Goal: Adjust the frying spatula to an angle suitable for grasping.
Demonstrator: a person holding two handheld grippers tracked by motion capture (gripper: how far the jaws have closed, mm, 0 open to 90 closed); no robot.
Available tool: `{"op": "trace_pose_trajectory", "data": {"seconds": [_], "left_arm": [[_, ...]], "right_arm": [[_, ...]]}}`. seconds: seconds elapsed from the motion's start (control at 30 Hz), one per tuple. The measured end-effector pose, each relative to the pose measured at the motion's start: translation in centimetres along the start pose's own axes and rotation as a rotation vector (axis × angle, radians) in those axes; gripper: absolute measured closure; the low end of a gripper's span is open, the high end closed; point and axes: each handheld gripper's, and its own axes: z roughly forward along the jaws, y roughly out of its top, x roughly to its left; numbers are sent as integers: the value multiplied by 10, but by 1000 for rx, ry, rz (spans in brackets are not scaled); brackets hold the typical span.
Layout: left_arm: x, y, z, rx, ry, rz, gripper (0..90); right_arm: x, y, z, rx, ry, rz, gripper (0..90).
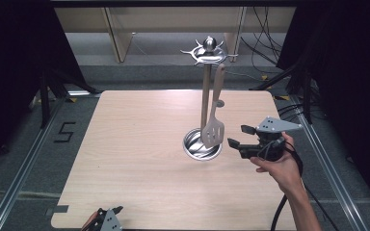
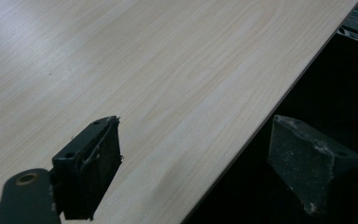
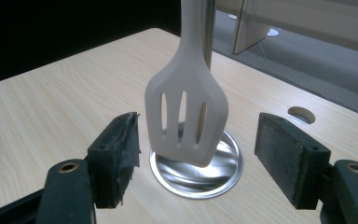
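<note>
A pale slotted spatula [image 1: 213, 129] hangs from the top ring of a metal utensil stand [image 1: 205, 91], and everything here is placed relative to that stand. The stand's pole rises from a round steel base dish [image 1: 196, 148] that sits on the light wooden table [image 1: 139, 159], a little right of the table's middle in the high view. The spatula hangs just beside the pole, on its right, with its blade down over the dish; in the right gripper view its lower edge [image 3: 186, 121] appears to hover above the dish [image 3: 223, 172] rather than rest on it.

The right hand-held gripper [image 1: 241, 136] is held level just to the right of the stand's base, pointing at the spatula blade. Its jaws stand wide apart, and in its own view the blade lies ahead of them and between their lines, with clear gaps on both sides; neither pad touches it, so nothing is held.

The left hand-held gripper [image 1: 110, 215] is well away from the stand, at the table's near edge. In its own view [image 2: 200, 158] its jaws are wide apart and empty, one over the wood and one past the table's edge.
</note>
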Motion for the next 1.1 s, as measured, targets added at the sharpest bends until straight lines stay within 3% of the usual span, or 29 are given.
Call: {"op": "trace_pose_trajectory", "data": {"seconds": [0.2,0.23,0.3,0.33,0.4,0.43,0.47,0.5,0.53,0.57,0.6,0.63,0.67,0.7,0.73,0.77,0.83,0.93,1.0,1.03,1.1], "left_arm": [[0,1,1,-1,-1,-9,162],[-1,2,2,-5,1,-22,162],[0,2,1,4,-4,-5,162],[-1,2,2,1,-3,-10,162],[-3,1,3,-10,5,-40,162],[1,2,1,9,2,-6,162],[1,2,1,9,2,-6,162],[0,1,3,-8,4,-32,162],[1,1,2,2,1,-22,162],[-2,1,3,-4,18,-65,162],[-2,1,3,-4,18,-65,162],[0,1,2,-1,12,-26,162],[1,2,1,7,10,-17,162],[-1,1,3,-9,13,-51,162],[-1,1,3,-15,18,-50,162],[1,1,2,7,-3,-17,162],[0,1,2,1,3,-25,162],[-1,1,2,-12,14,-40,162],[1,2,1,7,1,-8,162],[-1,2,2,-10,1,-32,162],[0,2,2,-9,-2,-18,162]], "right_arm": [[1,-7,4,27,7,-6,264],[3,-10,6,40,12,12,243],[2,-12,7,32,6,2,236],[3,-13,7,43,16,18,228],[2,-16,8,59,15,7,217],[2,-18,8,60,10,15,205],[2,-18,8,60,10,15,205],[4,-20,7,68,14,25,202],[5,-21,8,57,8,22,199],[6,-22,7,65,15,20,197],[6,-22,7,65,15,20,197],[6,-23,8,72,16,12,195],[8,-24,8,75,14,24,189],[9,-26,9,75,14,14,187],[9,-27,10,84,27,16,189],[9,-29,11,85,28,0,193],[11,-32,11,98,31,26,194],[11,-34,11,105,30,24,193],[12,-37,11,106,34,32,193],[11,-39,11,100,31,15,192],[12,-40,11,107,37,31,193]]}}
